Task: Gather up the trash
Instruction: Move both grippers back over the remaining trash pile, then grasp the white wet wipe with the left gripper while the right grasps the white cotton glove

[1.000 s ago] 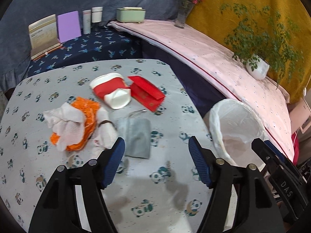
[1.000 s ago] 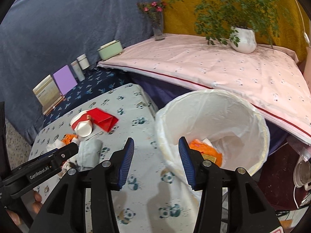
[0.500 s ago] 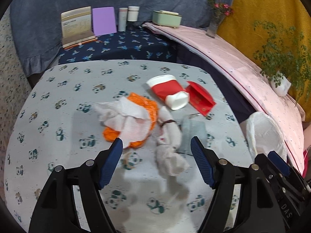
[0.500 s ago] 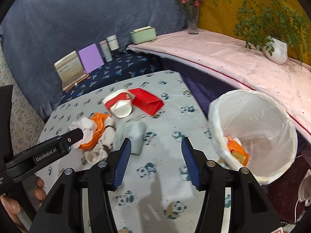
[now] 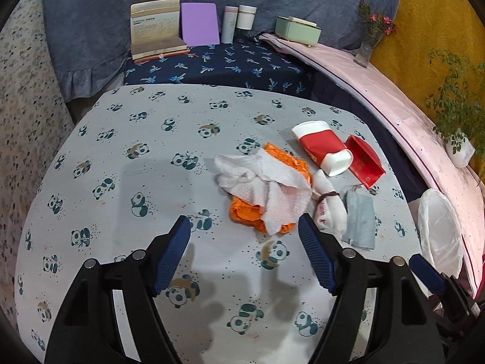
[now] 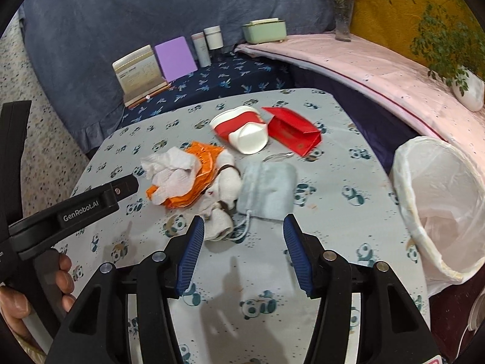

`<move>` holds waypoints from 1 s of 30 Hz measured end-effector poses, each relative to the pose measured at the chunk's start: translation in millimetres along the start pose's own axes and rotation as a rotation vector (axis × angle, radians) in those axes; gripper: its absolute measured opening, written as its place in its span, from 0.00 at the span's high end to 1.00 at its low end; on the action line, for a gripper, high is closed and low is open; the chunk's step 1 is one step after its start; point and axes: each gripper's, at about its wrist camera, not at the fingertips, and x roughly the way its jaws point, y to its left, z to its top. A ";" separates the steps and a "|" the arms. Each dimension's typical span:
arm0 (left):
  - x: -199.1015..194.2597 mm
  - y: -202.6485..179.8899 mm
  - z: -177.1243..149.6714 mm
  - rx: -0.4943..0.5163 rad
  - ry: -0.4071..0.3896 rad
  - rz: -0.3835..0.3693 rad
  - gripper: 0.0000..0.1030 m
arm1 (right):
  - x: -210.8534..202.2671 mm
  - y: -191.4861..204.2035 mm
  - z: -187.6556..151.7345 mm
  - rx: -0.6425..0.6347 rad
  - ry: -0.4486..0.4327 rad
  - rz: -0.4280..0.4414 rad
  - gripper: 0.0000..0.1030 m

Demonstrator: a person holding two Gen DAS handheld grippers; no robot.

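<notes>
Left wrist: crumpled tissue (image 5: 266, 188) lies just beyond gaping left tongs (image 5: 244, 233).

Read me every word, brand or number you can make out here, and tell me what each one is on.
"GenRobot.AI": on the left claw's black arm.
Rolled white cloth: red lettering, too blurred to read.
Calendar card: printed rows, too small to read.
Red envelope: gold marks, unreadable.

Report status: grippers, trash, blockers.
Left gripper open, empty. Right gripper open, empty. Tissue wad on orange wrapper, untouched. Nothing blocking.
</notes>
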 end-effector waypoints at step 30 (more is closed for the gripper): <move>63.9 20.2 25.6 -0.007 0.070 -0.007 0.23 | 74.5 25.9 4.8 -0.024 0.135 0.035 0.67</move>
